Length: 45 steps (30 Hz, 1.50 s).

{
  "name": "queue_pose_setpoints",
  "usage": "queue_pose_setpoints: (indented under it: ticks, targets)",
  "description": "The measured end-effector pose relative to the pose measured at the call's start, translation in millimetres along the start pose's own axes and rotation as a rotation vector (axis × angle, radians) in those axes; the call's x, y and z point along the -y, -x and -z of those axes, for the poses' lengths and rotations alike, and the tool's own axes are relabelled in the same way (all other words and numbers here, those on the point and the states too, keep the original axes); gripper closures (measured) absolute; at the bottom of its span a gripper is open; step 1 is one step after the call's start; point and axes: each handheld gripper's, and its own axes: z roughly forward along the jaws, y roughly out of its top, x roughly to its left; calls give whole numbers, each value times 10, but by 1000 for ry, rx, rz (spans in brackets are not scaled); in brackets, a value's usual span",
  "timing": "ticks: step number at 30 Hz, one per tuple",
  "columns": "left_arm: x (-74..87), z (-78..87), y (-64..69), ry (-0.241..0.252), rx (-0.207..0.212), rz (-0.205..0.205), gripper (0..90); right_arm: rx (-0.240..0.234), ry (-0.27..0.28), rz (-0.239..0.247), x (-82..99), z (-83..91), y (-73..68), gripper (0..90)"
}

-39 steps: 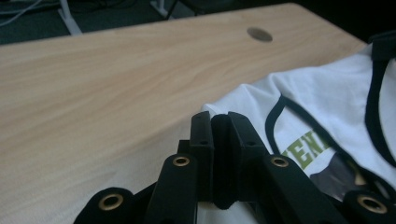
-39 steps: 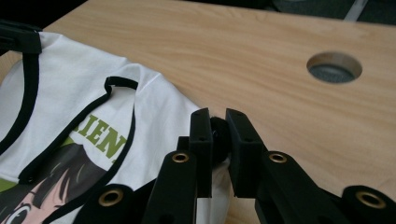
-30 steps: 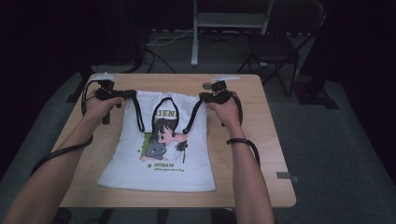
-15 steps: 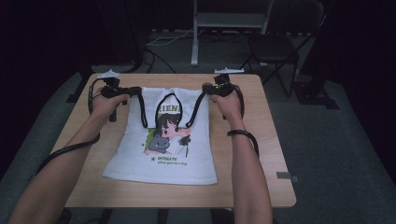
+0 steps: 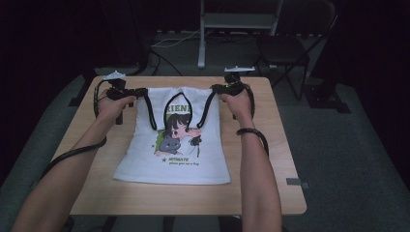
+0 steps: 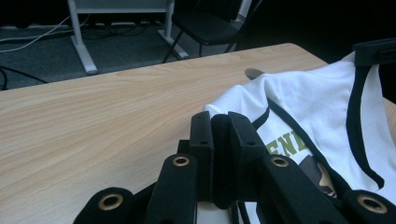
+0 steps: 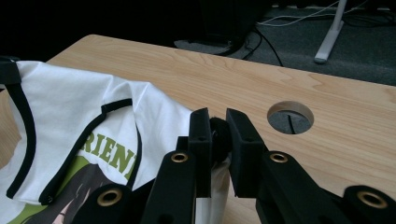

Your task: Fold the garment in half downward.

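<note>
White printed shirt spread on a light wooden table.

The table (image 5: 251,193) has a pale wood-grain top with rounded corners and stands on grey carpet. A round cable hole (image 7: 290,116) is cut through the top near its far edge. The white shirt (image 5: 174,164) lies flat on the middle of the table, its hem toward the near edge and its neckline toward the far edge. It has black trim and a cartoon print with green lettering on the front. Bare wood shows on both sides of the shirt and along the near edge.
</note>
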Motion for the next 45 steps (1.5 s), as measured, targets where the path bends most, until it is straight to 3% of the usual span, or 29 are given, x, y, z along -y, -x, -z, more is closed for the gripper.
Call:
queue_pose_setpoints:
  ticks: [11,17,21,26,30,34,45]
  targets:
    - [-3,99,33,-11,29,-38,812,-32,10,48,83,79,-92,811]
    - [56,145,77,-44,55,-66,812,-41,-7,80,238,142,-116,809]
    - [110,164,94,-80,63,-106,812,-44,-27,105,311,174,-118,807]
    - [148,191,77,-104,53,-116,812,-40,-65,141,394,187,-118,807]
    - [188,201,71,-151,30,-150,812,-36,-95,151,473,177,-99,807]
    - [275,218,52,-193,23,-155,812,-32,-124,145,590,160,-54,800]
    - [484,192,129,-283,-3,-248,813,-41,-159,164,802,183,-98,803]
